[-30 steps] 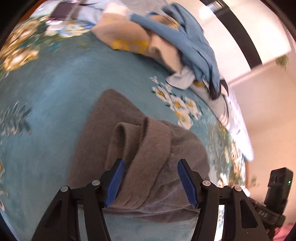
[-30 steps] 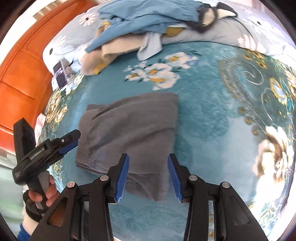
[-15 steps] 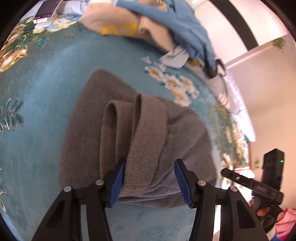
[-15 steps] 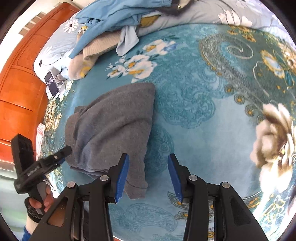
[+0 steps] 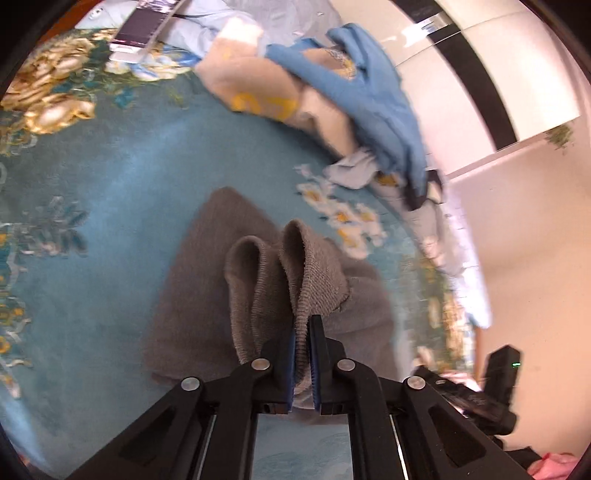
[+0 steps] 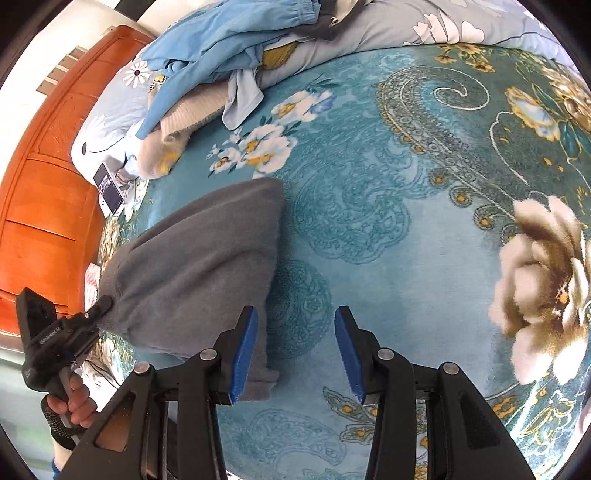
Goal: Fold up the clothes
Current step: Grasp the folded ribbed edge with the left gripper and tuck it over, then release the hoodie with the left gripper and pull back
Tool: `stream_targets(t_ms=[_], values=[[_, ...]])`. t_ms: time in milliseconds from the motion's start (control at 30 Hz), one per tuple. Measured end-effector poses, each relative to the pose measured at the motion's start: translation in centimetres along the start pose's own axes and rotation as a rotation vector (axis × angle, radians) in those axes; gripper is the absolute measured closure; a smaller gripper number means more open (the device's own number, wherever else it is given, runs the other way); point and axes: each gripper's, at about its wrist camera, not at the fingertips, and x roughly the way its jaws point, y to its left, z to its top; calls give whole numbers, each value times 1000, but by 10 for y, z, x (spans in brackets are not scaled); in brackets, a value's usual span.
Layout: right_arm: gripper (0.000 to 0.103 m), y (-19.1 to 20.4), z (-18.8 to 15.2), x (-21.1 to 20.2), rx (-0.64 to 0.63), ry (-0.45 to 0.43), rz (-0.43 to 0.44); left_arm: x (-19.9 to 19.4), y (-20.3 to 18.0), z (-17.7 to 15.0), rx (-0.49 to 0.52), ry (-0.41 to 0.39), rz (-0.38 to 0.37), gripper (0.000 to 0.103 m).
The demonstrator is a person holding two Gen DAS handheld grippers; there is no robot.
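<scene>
Left wrist view. Left gripper (image 5: 303, 354) at bottom centre, pointing away along the bed; fingers (image 5: 284, 354) pinched together on a ribbed fold of the grey sweater (image 5: 192, 295), cloth sandwiched between the blue pads. Gathered ridges of the sweater rising just beyond the fingertips; rest of the garment spread flat on the teal blanket (image 5: 110, 177), left and right of the grip. Far side: heap of clothes (image 5: 332, 96), a blue garment draped over a beige one. Phone (image 5: 140, 26) at far left, near the heap. Part of the other handheld tool at lower right, dark and blurred; state of its fingers not readable here.

Right wrist view. Right gripper (image 6: 295, 350) at bottom centre, fingers (image 6: 243, 350) spread wide apart, gripping nothing. Left pad overlapping the near right corner of the grey sweater (image 6: 199, 273); contact cannot be told. Right pad over bare teal blanket (image 6: 388, 229). Sweater lying left of centre, bunched toward its left edge. Left gripper (image 6: 105, 304) at lower left, tip buried in that bunched edge, held from below by a hand (image 6: 75, 404) wrapped round the handle, wrist strap visible. Heap of clothes (image 6: 221, 59) at far left; phone (image 6: 109, 188) just left of the sweater's far end. Orange wooden headboard (image 6: 44, 184) along the left rim.
</scene>
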Motion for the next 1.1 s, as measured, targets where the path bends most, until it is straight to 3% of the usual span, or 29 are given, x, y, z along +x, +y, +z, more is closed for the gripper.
stream_targets(t_ms=[67, 200, 433, 567, 633, 800, 1000, 1100], values=[[59, 1, -1, 4, -4, 12, 8, 15, 19, -3, -52, 50, 73, 96], [58, 15, -3, 9, -43, 21, 56, 34, 48, -15, -155, 81, 98, 96], [59, 52, 3, 21, -177, 30, 99, 21, 33, -16, -107, 36, 58, 92], [58, 61, 4, 41, -214, 75, 69, 15, 22, -16, -46, 17, 160, 63], [58, 62, 2, 49, -223, 94, 50, 19, 25, -17, -45, 28, 184, 56], [56, 55, 1, 56, -210, 119, 47, 37, 38, -25, -95, 99, 151, 49], [56, 51, 2, 59, -206, 132, 52, 42, 56, -25, -213, 117, 43, 45], [56, 51, 1, 58, -205, 132, 52, 41, 52, -25, -218, 112, 4, 45]])
